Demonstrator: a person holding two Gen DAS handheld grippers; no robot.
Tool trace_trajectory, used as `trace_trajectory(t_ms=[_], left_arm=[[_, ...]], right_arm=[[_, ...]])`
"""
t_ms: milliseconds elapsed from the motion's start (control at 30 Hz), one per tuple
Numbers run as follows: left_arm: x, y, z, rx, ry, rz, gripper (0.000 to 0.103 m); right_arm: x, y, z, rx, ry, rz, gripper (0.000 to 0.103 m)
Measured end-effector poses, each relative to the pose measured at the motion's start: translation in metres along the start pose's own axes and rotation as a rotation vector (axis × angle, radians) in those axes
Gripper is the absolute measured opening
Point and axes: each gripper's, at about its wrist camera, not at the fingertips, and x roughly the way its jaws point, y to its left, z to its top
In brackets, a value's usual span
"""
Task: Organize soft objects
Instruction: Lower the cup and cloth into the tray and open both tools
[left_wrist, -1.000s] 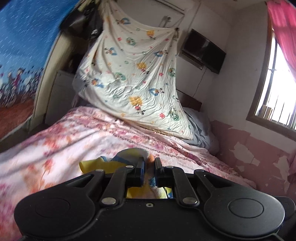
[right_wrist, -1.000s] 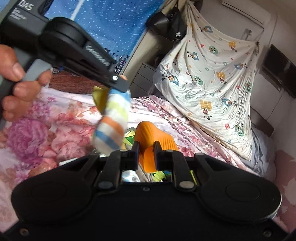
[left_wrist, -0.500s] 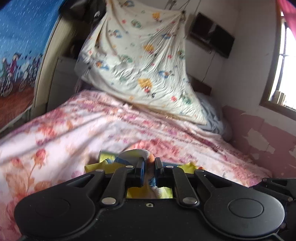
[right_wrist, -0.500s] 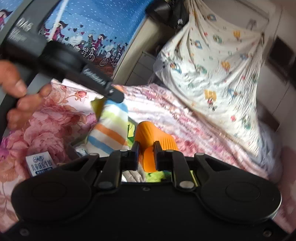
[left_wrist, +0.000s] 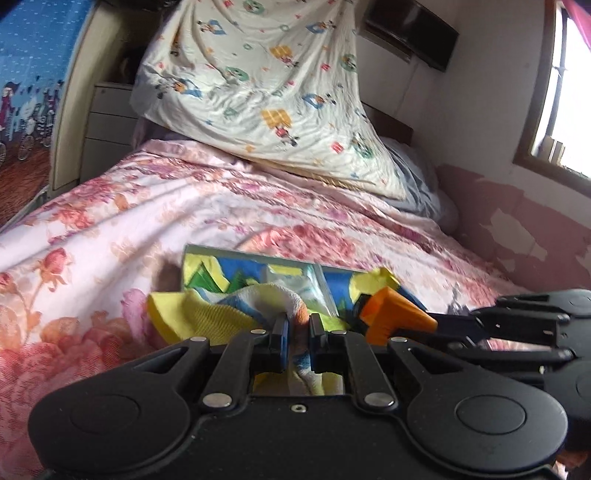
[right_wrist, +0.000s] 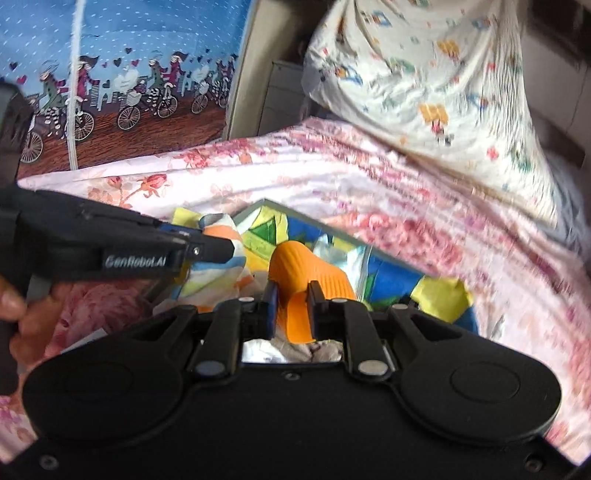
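The left gripper (left_wrist: 296, 334) is holding a striped sock (left_wrist: 266, 299), its jaws clamped on the fabric. Part of the sock is hanging below the jaws and is being hidden by the gripper body; its yellow end is lying to the left of the jaws. The right gripper (right_wrist: 291, 308) is holding an orange sock (right_wrist: 308, 275), jaws clamped on a fold of it. The lower end of that sock is disappearing behind the gripper frame.

Both socks are hovering over a colourful bag (left_wrist: 236, 269) that is lying on the floral bedspread (left_wrist: 110, 229). The bag is showing blue, yellow and green print and a shiny clear panel; its near edge is being covered by both grippers, so its full outline cannot be made out. Whether the socks are touching the bag cannot be told.

In the right wrist view, the left gripper (right_wrist: 218, 251) is entering from the left with the striped sock (right_wrist: 218, 273) beneath its tip. A hand (right_wrist: 14, 317) on its handle is being cut off by the frame edge. The right wrist view is blurring toward the right. In the left wrist view, the right gripper (left_wrist: 369, 317) is entering from the right, and its body is running out of frame.

A cartoon-print sheet (left_wrist: 266, 92) is hanging beyond the bed.
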Motion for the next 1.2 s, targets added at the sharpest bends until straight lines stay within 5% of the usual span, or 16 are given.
trace_trajectory(t_ms=[233, 667, 1000, 1200], left_arm=[[0.016, 0.009, -0.011, -0.023, 0.087, 0.042, 0.011], [0.022, 0.011, -0.016, -0.022, 0.119, 0.048, 0.012], [0.018, 0.011, -0.015, -0.029, 0.111, 0.06, 0.017], [0.012, 0.01, -0.013, -0.042, 0.104, 0.074, 0.029]], right_arm=[[0.024, -0.02, -0.006, 0.091, 0.096, 0.051, 0.011], [0.044, -0.018, -0.007, 0.113, 0.18, 0.072, 0.014], [0.04, -0.02, -0.005, 0.138, 0.178, 0.048, 0.027], [0.031, -0.025, -0.006, 0.167, 0.161, 0.028, 0.034]])
